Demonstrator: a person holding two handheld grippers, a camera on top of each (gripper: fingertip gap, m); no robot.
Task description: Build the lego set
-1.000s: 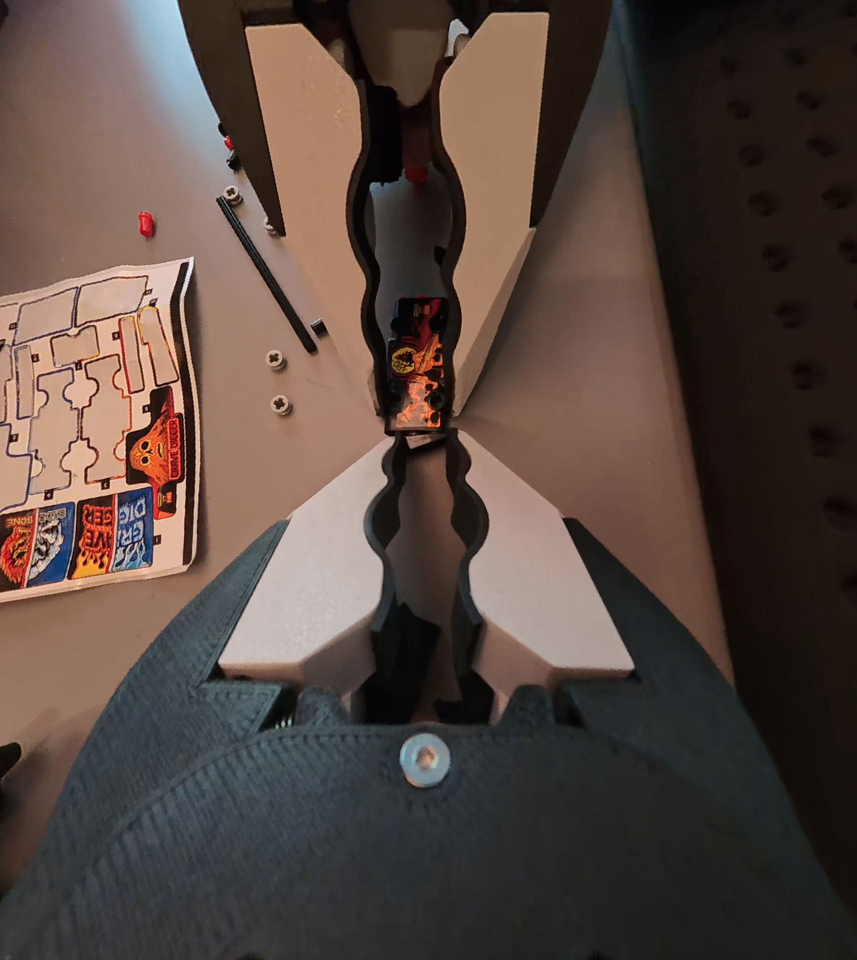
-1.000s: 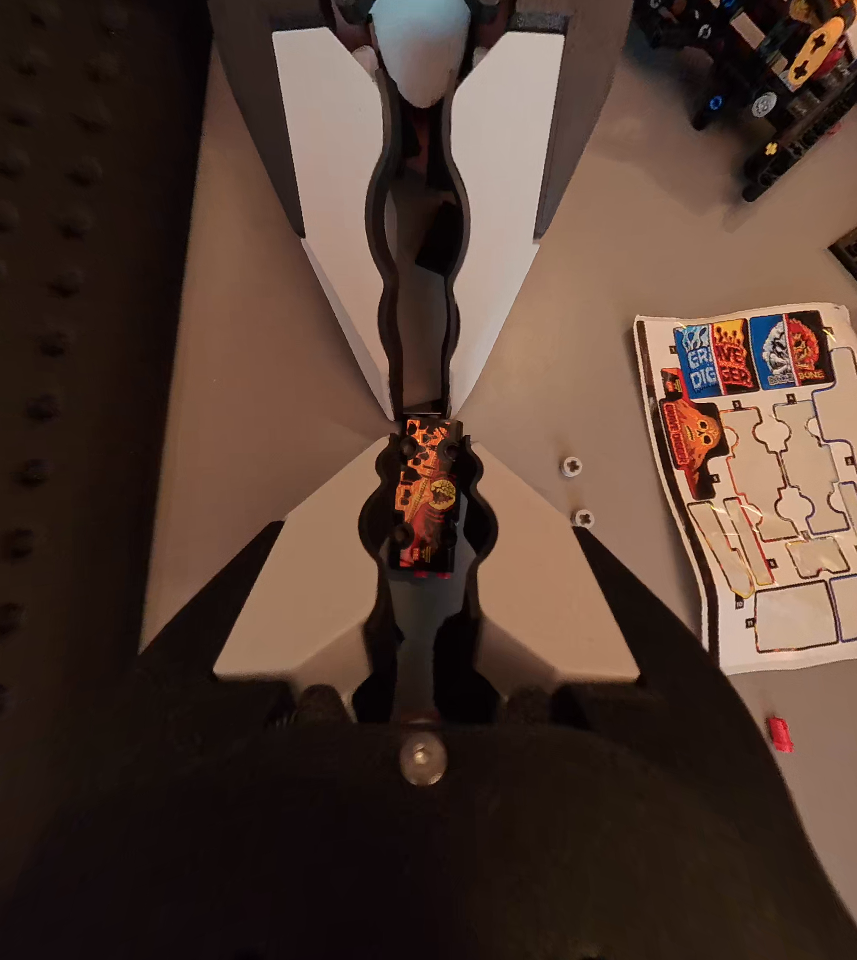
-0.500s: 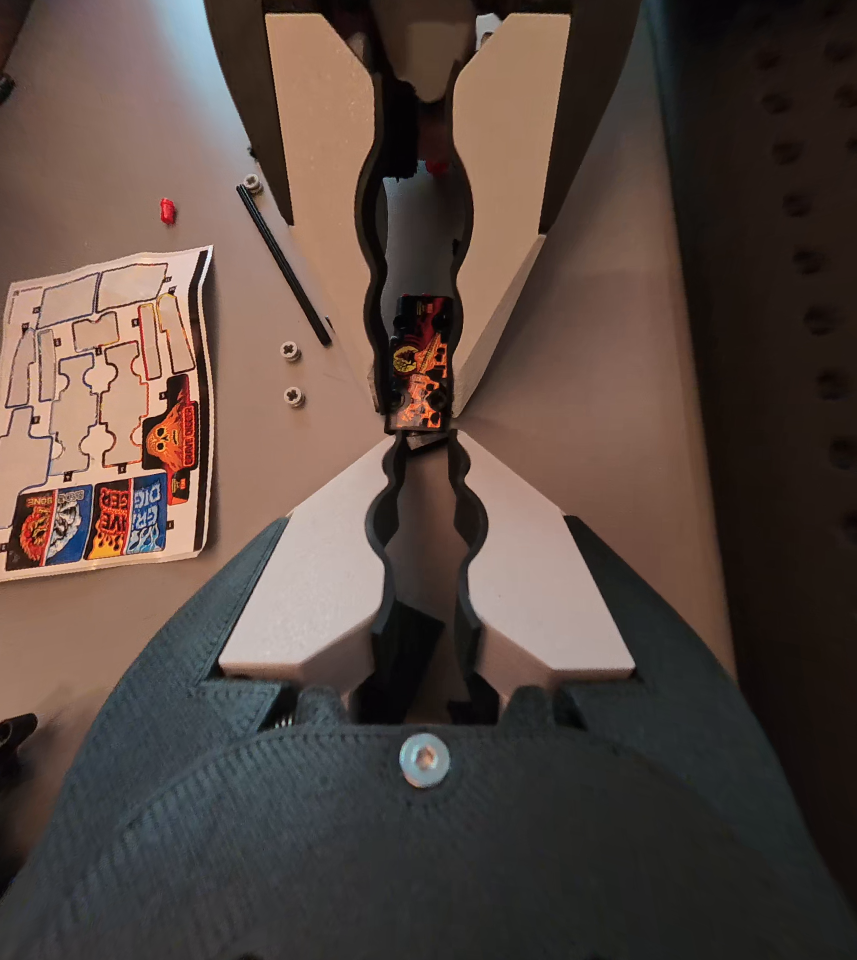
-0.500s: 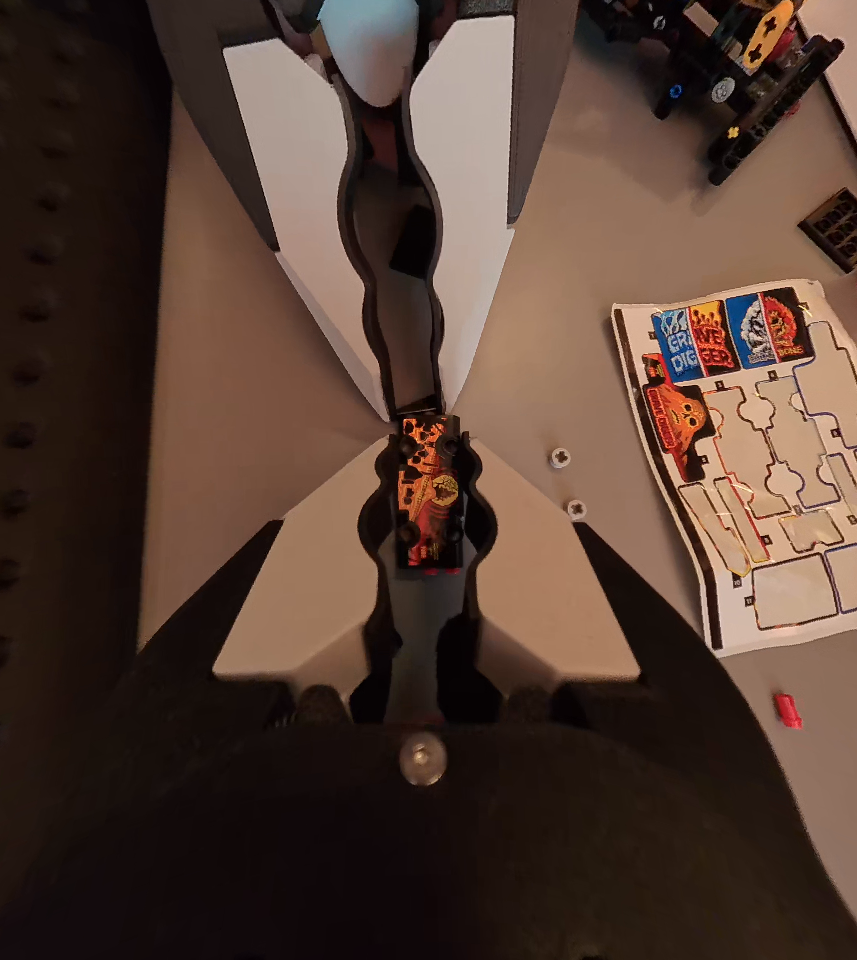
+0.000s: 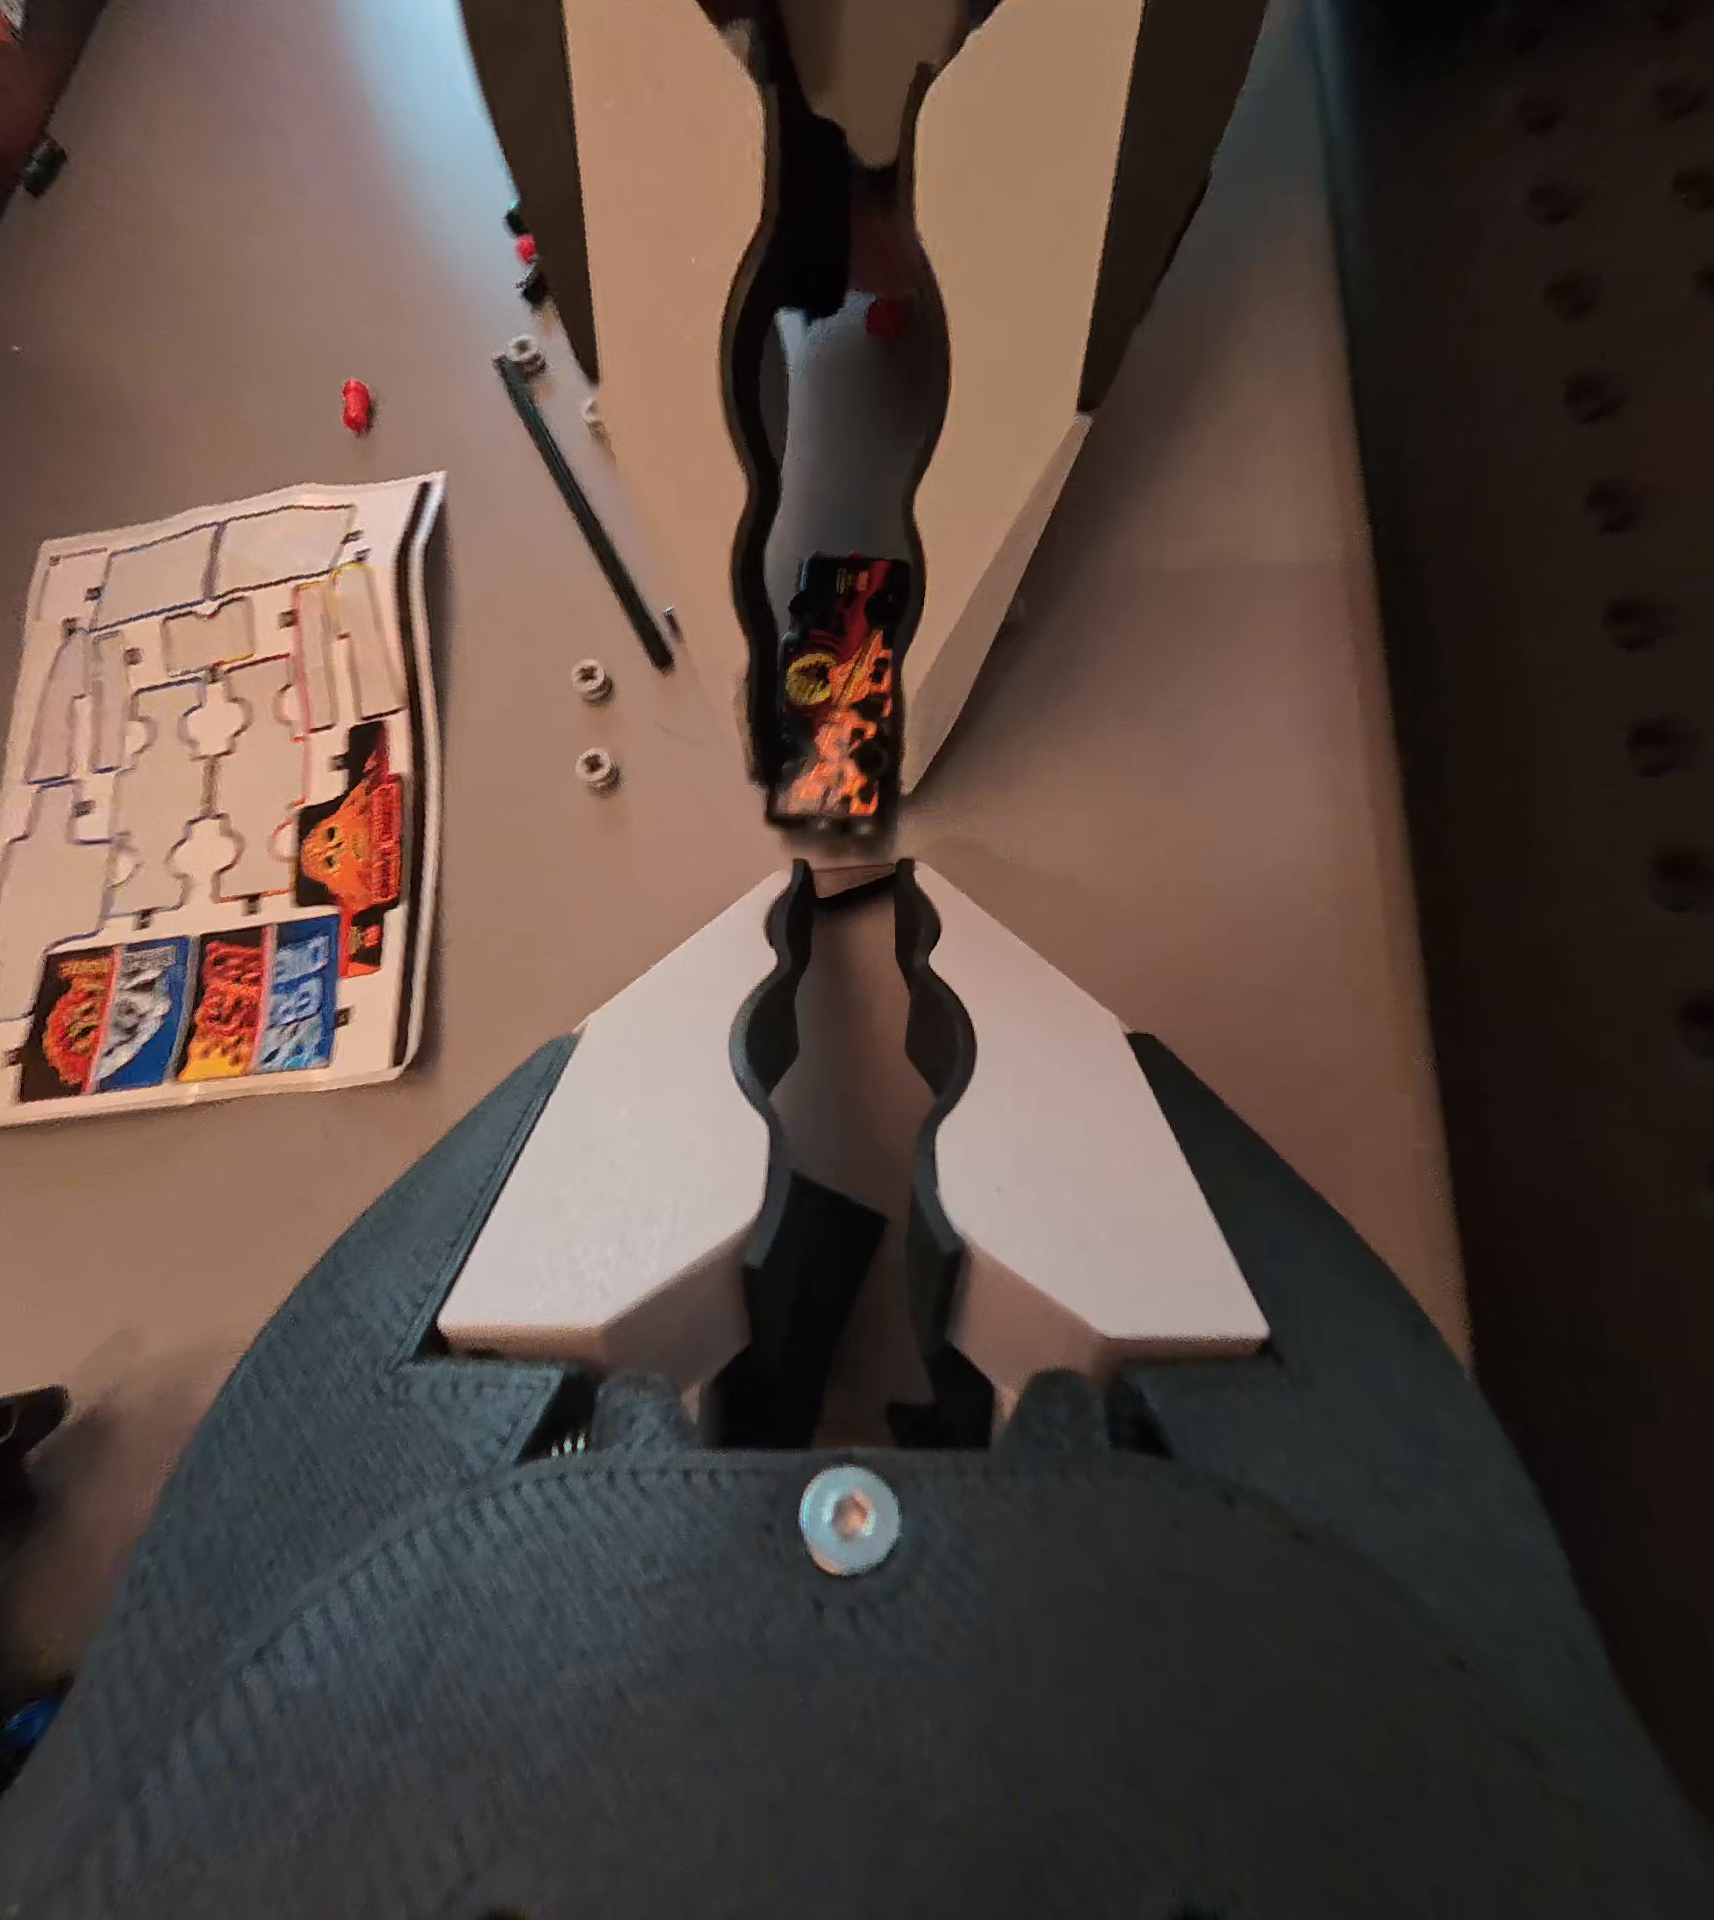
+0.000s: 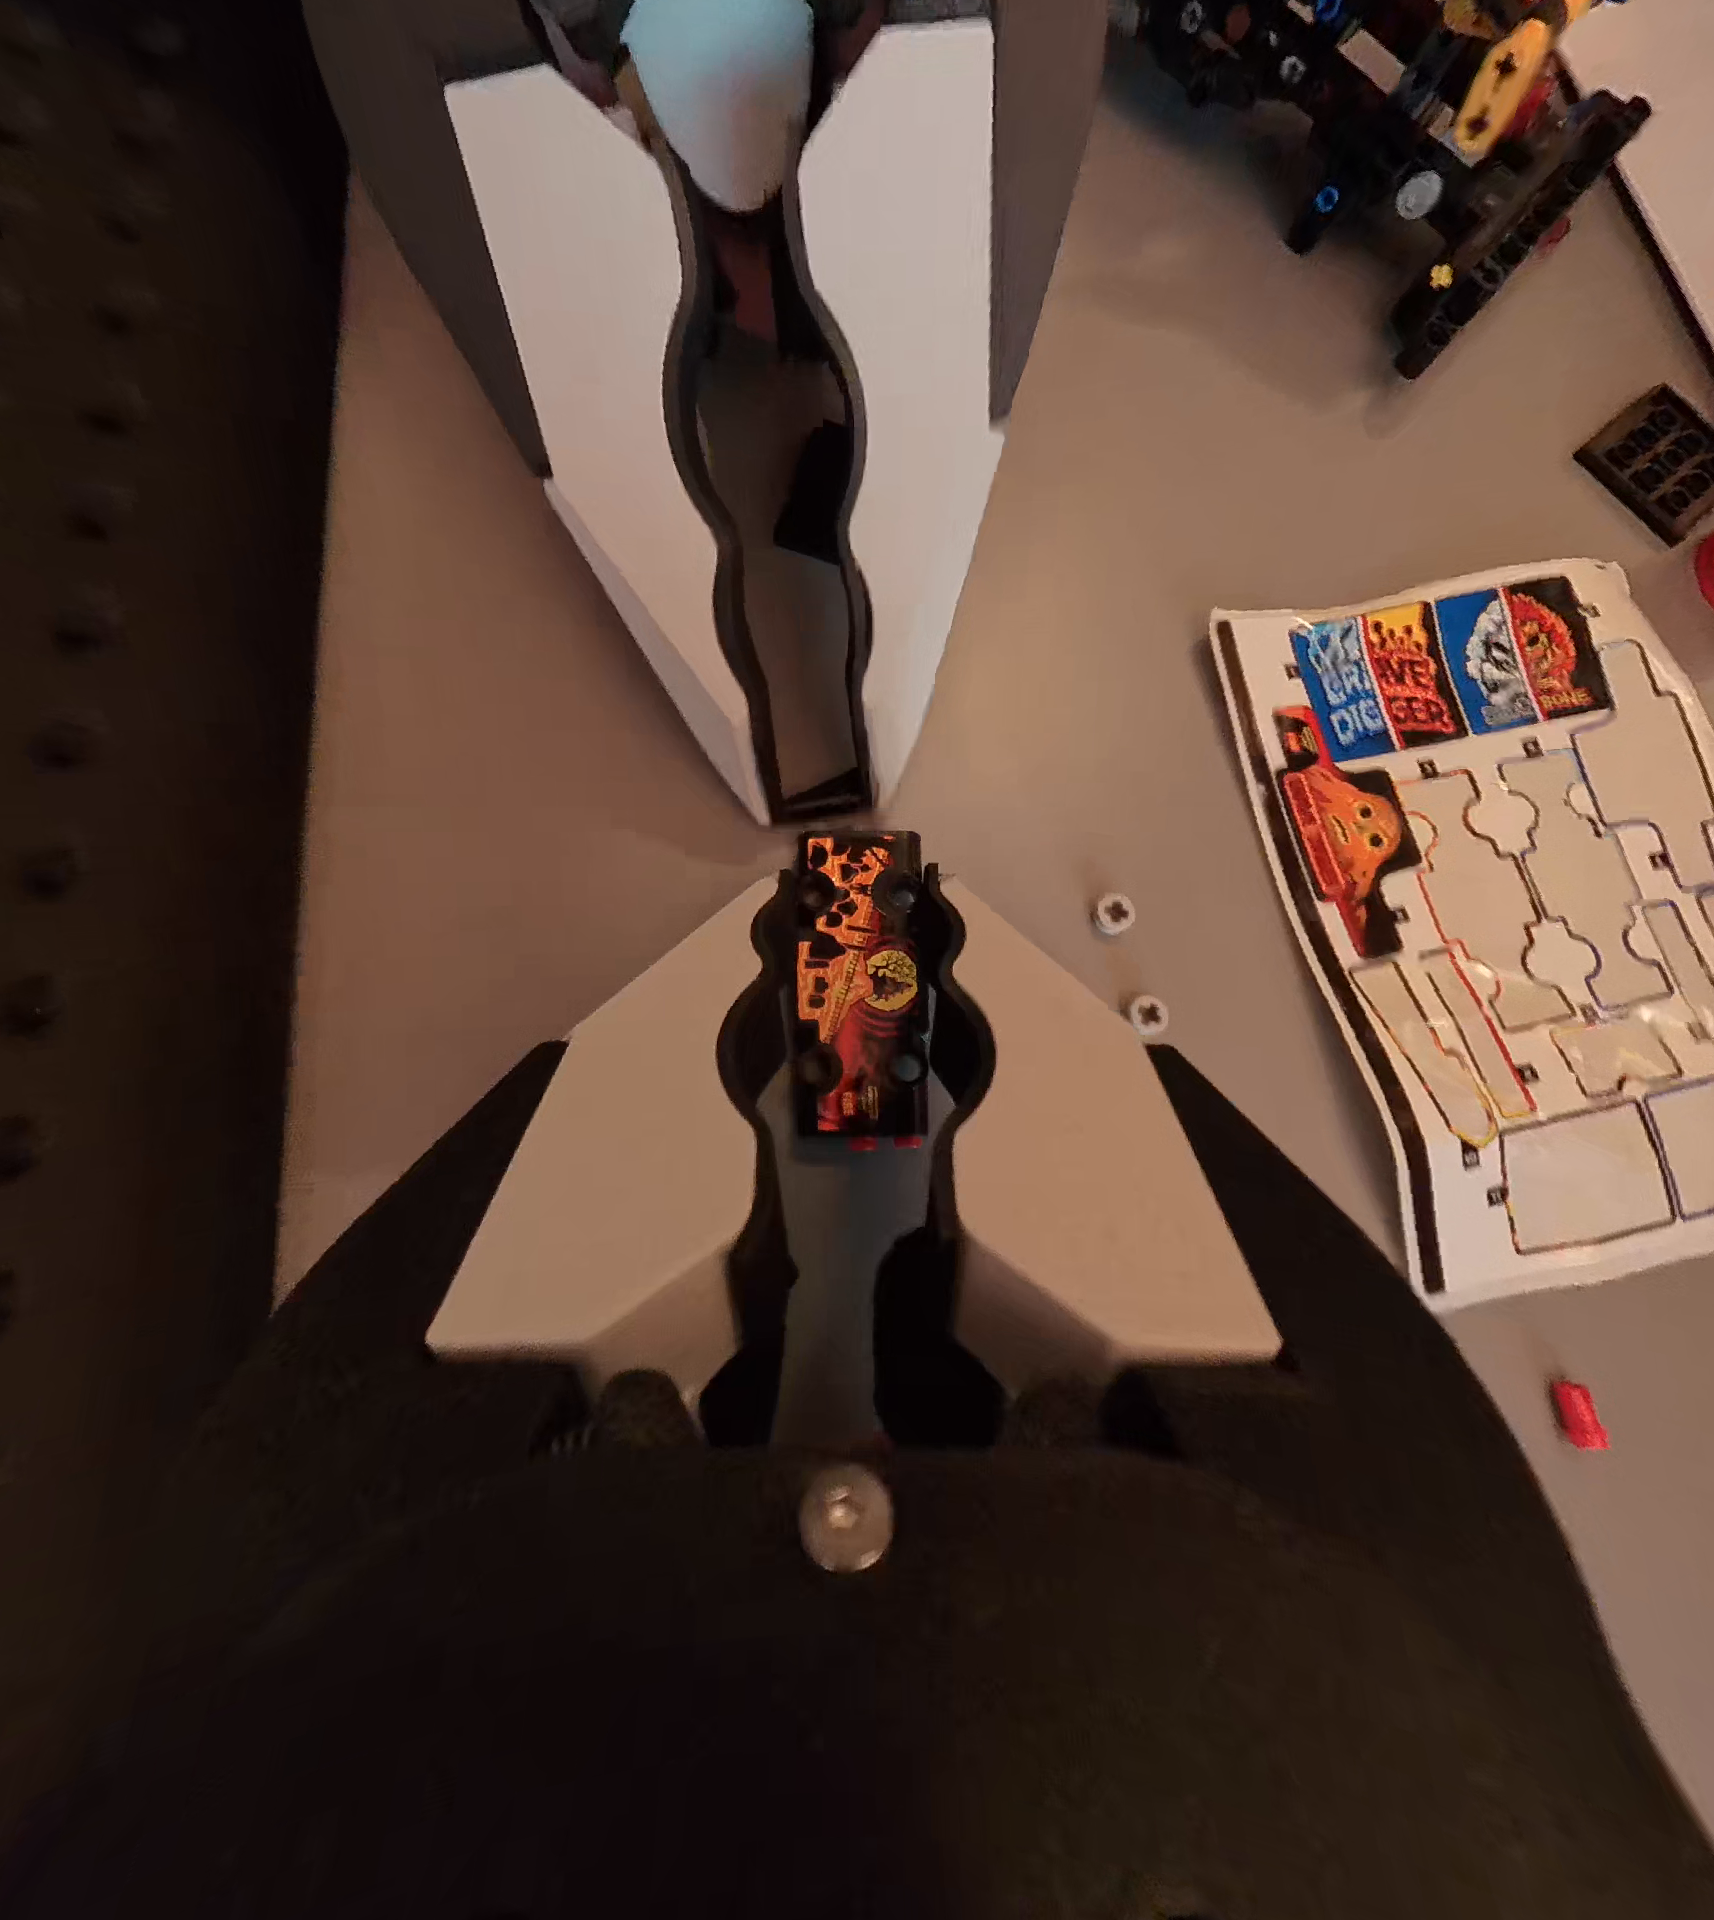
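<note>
Stickered black panel point(image 6: 858, 997), clamped in right tongs point(image 6: 853, 883); left tongs point(image 5: 848, 883) slightly apart, empty.
Sticker sheet point(image 6: 1518, 925) mostly used; chassis point(image 6: 1435, 156) partly built, bushes point(image 6: 1113, 914) loose on desk point(image 6: 1144, 468).

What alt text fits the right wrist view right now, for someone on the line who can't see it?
The right gripper is shut on a black Lego panel with an orange flame sticker, tip to tip with the left gripper. On the grey table to the right lie a mostly used sticker sheet, two small white bushes and a partly built black model.
</note>
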